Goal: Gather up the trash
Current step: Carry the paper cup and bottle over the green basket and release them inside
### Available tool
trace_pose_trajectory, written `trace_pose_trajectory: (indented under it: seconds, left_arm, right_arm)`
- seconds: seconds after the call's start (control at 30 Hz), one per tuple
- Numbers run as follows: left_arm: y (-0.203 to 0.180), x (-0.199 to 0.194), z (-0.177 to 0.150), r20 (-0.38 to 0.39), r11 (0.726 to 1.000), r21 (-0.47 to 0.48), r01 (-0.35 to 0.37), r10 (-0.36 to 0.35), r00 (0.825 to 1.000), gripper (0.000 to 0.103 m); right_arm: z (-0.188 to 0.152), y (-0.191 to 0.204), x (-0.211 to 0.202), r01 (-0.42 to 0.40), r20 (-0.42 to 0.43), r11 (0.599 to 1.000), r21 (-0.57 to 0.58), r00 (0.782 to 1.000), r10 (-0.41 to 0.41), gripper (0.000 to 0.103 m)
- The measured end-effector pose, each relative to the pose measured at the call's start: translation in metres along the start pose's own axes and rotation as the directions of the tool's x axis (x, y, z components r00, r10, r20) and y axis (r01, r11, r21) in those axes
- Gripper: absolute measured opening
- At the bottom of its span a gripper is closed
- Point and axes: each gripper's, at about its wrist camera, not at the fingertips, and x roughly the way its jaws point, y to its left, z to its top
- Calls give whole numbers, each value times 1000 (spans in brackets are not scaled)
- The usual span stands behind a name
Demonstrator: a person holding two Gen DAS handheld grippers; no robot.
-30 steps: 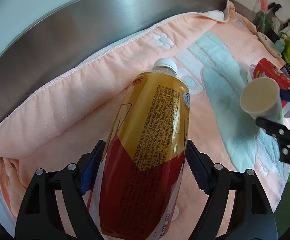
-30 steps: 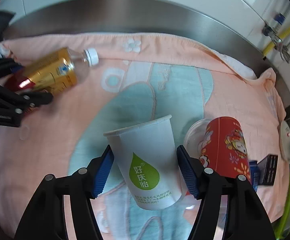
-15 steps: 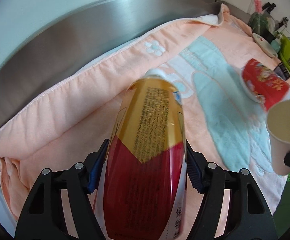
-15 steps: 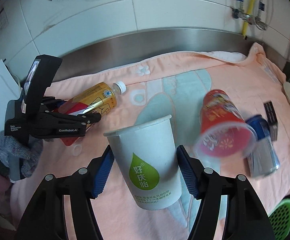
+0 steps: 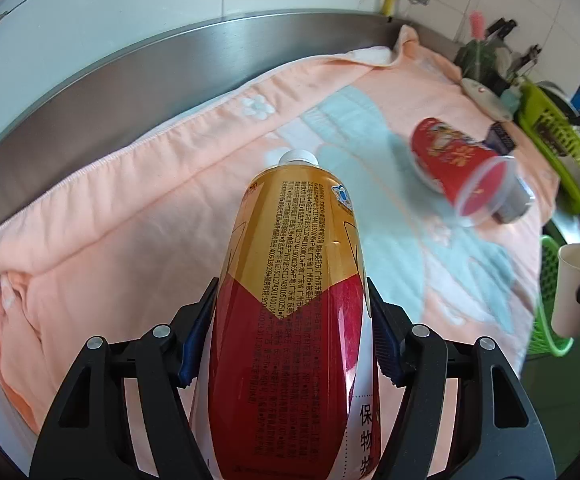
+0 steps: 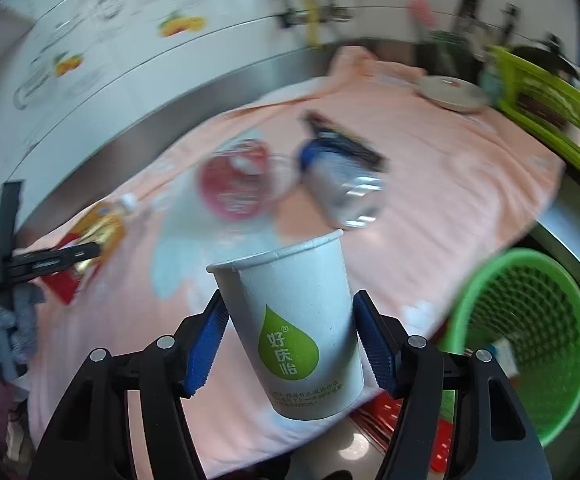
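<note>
My left gripper (image 5: 290, 336) is shut on a gold and red tea bottle (image 5: 293, 320) with a white cap, held above the pink towel (image 5: 130, 208). My right gripper (image 6: 290, 344) is shut on a white paper cup (image 6: 297, 320) with a green drop logo, held upright off the towel's front edge; the cup also shows in the left wrist view (image 5: 577, 284). A green mesh basket (image 6: 529, 328) stands low to the right of the cup. A red cup (image 5: 457, 160) and a crushed can (image 6: 341, 188) lie on the towel.
A steel backsplash (image 5: 130, 80) and white tiled wall run behind the towel. A green dish rack (image 5: 557, 136), a white lid (image 6: 449, 92) and kitchen items stand at the far right. A small dark box (image 6: 341, 140) lies by the can.
My right gripper has carried the paper cup back and to the right, off the towel's edge beside the green basket. My left gripper has lifted the bottle a little higher.
</note>
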Motion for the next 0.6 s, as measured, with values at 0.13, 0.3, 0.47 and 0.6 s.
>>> trace_pose_trajectory:
  seconds: [0.13, 0.3, 0.47, 0.6]
  left_arm:
    - [-11, -12, -6, 9, 999, -22, 50, -49, 999, 66]
    - [-34, -35, -10, 43, 994, -14, 106, -106, 993, 66]
    - [-70, -53, -8, 68, 986, 34, 163, -165, 984, 66]
    - [-113, -60, -5, 71, 971, 97, 219, -227, 971, 66]
  right_arm:
    - [-12, -69, -16, 139, -6, 985, 100, 990, -139, 62]
    - [-34, -148, -23, 260, -63, 940, 222, 966, -252, 63]
    - [-60, -201, -27, 308, -113, 906, 291, 951, -287, 63]
    - [-71, -224, -29, 323, -127, 889, 325, 946, -298, 69]
